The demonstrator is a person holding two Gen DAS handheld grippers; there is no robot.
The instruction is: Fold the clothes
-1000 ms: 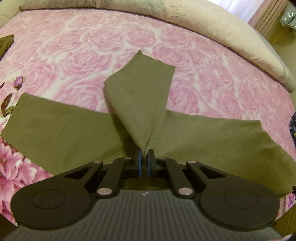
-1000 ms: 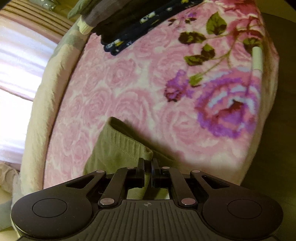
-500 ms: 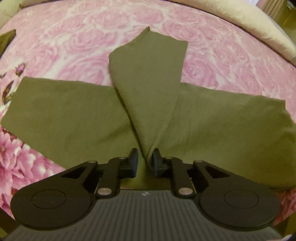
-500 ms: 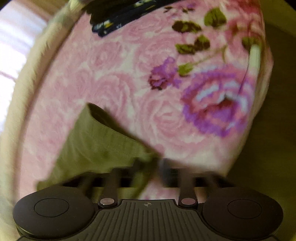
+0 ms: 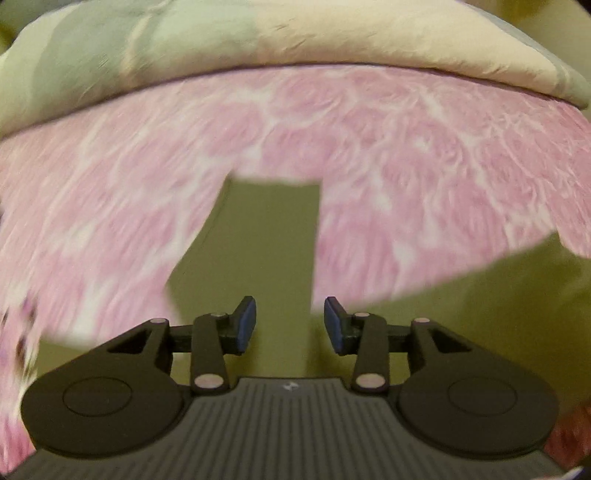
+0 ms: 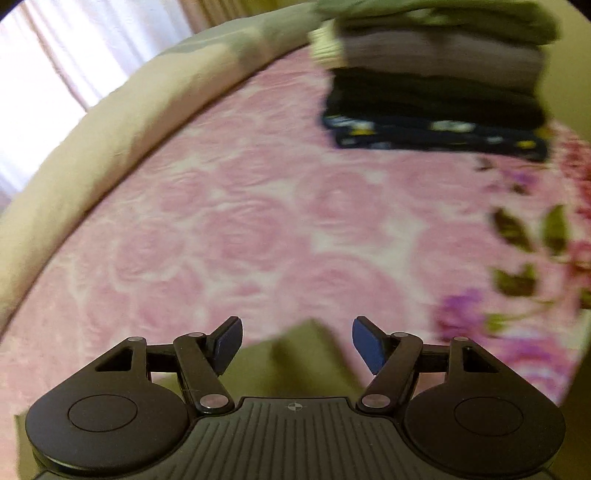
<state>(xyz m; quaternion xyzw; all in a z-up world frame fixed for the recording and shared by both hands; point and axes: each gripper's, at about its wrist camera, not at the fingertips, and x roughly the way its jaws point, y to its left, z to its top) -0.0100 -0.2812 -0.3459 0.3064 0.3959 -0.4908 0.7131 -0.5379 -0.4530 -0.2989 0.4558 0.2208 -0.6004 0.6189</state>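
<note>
An olive green garment [image 5: 258, 251] lies flat on the pink rose bedspread [image 5: 406, 155], one folded strip running away from me in the left wrist view. My left gripper [image 5: 290, 325] hangs open just above it, nothing between the blue pads. A corner of the same olive garment [image 6: 306, 354] shows in the right wrist view between the fingers of my right gripper [image 6: 297, 343], which is open and apart from the cloth. Both views are blurred by motion.
A stack of folded clothes [image 6: 436, 85], dark ones under grey and green, sits at the far right of the bed. A cream quilt [image 5: 332, 33] is rolled along the far edge. Curtains [image 6: 74, 55] hang beyond. The bed edge drops off at right.
Both grippers have opened and let go of the olive garment, which now lies flat. Both have swung to look further across the bed; the right now faces the stack.
</note>
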